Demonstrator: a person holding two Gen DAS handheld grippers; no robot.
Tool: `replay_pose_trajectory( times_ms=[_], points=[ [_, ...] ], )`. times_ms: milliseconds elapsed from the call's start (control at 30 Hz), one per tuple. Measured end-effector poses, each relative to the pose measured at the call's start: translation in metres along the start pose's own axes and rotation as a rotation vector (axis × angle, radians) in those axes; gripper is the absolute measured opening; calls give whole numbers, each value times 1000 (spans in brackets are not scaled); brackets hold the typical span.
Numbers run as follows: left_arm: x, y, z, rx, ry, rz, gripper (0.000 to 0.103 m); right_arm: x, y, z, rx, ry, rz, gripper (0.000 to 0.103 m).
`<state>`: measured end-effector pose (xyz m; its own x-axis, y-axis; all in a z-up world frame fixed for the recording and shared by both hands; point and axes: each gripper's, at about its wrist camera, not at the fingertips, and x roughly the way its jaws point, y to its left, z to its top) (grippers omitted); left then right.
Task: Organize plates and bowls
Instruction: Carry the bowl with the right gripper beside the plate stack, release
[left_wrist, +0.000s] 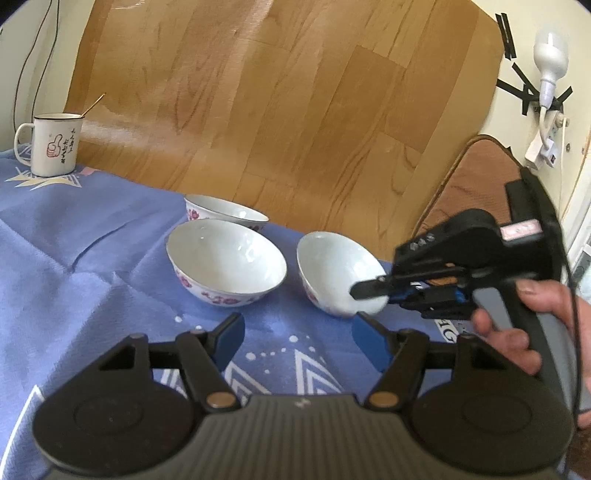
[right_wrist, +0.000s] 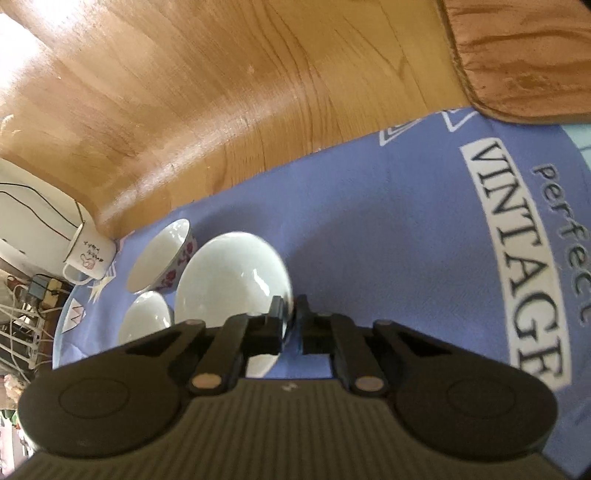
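Three white bowls with red flower patterns stand on the blue cloth (left_wrist: 92, 236). My right gripper (left_wrist: 364, 291) is shut on the near rim of the rightmost bowl (left_wrist: 332, 269), one finger inside and one outside; the bowl leans with its opening toward the left. In the right wrist view the same bowl (right_wrist: 229, 280) fills the space in front of the right gripper (right_wrist: 290, 310). The middle bowl (left_wrist: 225, 258) (right_wrist: 144, 317) and the far bowl (left_wrist: 225, 210) (right_wrist: 159, 254) sit just left of it. My left gripper (left_wrist: 297, 339) hangs open over the cloth in front of the bowls, holding nothing.
A white enamel mug (left_wrist: 53, 144) (right_wrist: 90, 254) with a stick in it stands at the cloth's far left corner. Wooden floor (left_wrist: 277, 92) lies beyond the table's far edge. A brown cushion (left_wrist: 476, 177) is at the right. A hand (left_wrist: 535, 317) holds the right gripper.
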<state>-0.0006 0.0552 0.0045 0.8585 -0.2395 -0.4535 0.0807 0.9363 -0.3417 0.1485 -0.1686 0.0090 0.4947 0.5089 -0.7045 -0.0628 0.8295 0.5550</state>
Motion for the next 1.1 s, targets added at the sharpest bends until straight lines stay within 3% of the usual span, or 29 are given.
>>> replay_pose_trajectory(
  times_ms=[233,400,533,633,700,767,1033,1100],
  points=[
    [-3,8,2,-49,2,-73,63,-51,-31,-25,24,25,1,8],
    [-7,-5,0,-37,56,-256,61,-97,-52,-49,37,22,20,8],
    [-5,-39,-5,11,125,-321,59,-122,-66,-58,42,6,29,9],
    [10,-68,-13,26,204,-362,42,-135,-76,-57,42,-20,8,9],
    [22,-94,-20,69,254,-381,24,-147,-85,-57,44,-42,-11,9],
    [31,-118,-28,100,294,-405,15,-159,-95,-57,41,-61,-41,10],
    [56,-193,-47,191,397,-445,14,-196,-145,-59,75,-98,-166,10],
    [56,-203,-54,218,394,-426,19,-198,-151,-60,93,-118,-188,15]
  ],
)
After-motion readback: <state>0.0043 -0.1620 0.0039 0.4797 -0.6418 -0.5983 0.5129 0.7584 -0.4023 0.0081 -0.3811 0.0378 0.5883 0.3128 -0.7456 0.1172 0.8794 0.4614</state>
